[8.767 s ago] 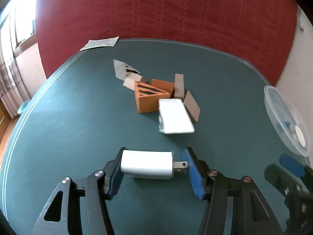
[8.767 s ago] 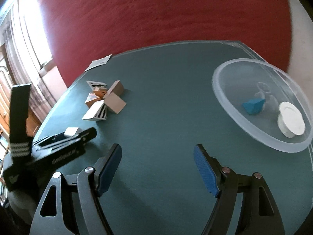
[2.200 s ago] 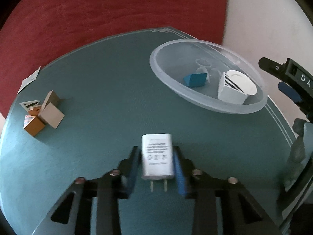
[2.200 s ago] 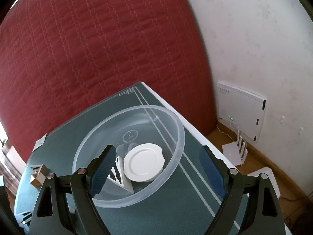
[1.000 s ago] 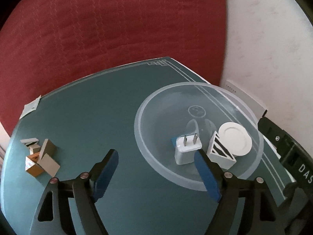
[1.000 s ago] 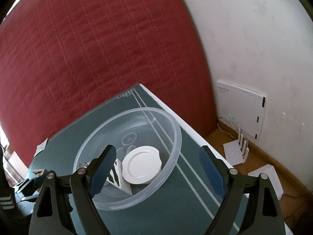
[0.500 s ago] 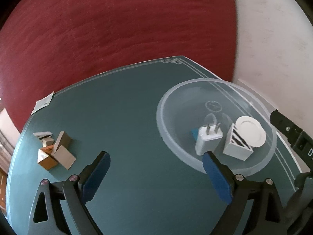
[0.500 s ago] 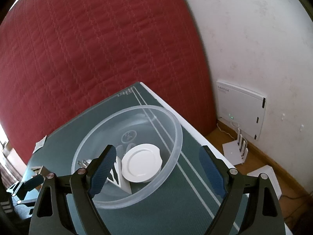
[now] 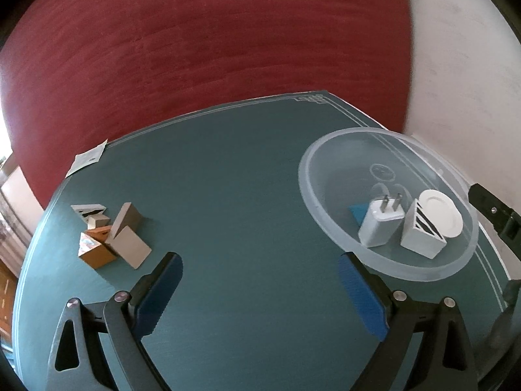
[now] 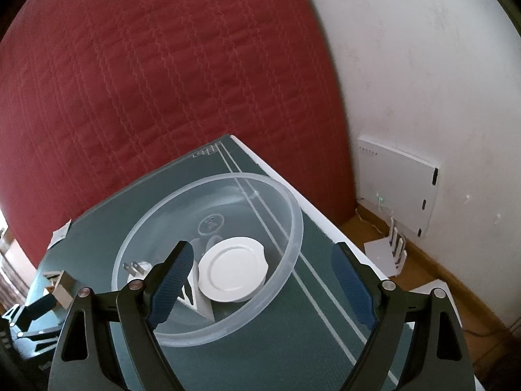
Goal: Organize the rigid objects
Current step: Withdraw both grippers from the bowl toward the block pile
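Blocks (image 9: 110, 234) — clustered at nine o'clock; light, stiff, probably card; grip flat opposing faces. Bowl (image 9: 325, 228) holds charger (image 9: 379, 226). Left gripper (image 9: 259, 293) and right gripper (image 10: 260, 285) — both spread, empty.

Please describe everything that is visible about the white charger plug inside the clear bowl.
The white charger plug is a small boxy block with rounded edges, seemingly smooth plastic, with two flat metal prongs pointing up and away. It rests tilted inside the clear bowl, near its front wall. A blue piece lies just behind it and a white wedge block stands close beside it; whether they touch is unclear. No gripper holds it. In the right wrist view only its prongs and top show.
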Demonstrator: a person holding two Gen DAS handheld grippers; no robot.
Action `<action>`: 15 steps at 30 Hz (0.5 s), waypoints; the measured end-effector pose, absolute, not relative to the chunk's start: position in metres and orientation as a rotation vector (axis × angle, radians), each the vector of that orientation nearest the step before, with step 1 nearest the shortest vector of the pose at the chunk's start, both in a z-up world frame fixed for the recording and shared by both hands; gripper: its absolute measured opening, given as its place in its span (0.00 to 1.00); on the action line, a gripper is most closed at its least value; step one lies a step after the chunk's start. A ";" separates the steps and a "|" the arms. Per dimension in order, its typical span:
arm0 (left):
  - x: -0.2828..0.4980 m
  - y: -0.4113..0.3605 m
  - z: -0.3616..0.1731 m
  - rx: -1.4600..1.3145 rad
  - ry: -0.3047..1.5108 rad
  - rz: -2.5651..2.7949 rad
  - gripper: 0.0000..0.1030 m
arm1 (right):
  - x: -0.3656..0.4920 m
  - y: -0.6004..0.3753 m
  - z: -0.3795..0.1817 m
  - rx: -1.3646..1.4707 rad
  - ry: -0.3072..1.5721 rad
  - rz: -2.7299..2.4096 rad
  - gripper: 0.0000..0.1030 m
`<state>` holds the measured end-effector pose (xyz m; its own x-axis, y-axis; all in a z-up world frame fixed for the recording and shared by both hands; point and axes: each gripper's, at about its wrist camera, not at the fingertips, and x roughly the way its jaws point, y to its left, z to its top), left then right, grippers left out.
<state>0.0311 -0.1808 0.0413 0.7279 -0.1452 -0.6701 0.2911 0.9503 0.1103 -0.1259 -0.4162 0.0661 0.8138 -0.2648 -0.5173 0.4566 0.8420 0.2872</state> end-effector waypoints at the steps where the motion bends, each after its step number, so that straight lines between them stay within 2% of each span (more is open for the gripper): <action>1: 0.031 -0.178 0.041 0.210 0.716 -0.239 0.95 | -0.126 -0.415 0.066 0.408 0.480 -0.399 0.85; 15: 0.035 -0.143 0.041 0.161 0.717 -0.194 0.95 | -0.123 -0.412 0.066 0.389 0.492 -0.426 0.85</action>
<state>0.0348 -0.1432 0.0411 0.7369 -0.1207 -0.6651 0.2308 0.9697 0.0797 -0.1232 -0.4117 0.0663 0.7982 -0.2956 -0.5248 0.4776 0.8415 0.2525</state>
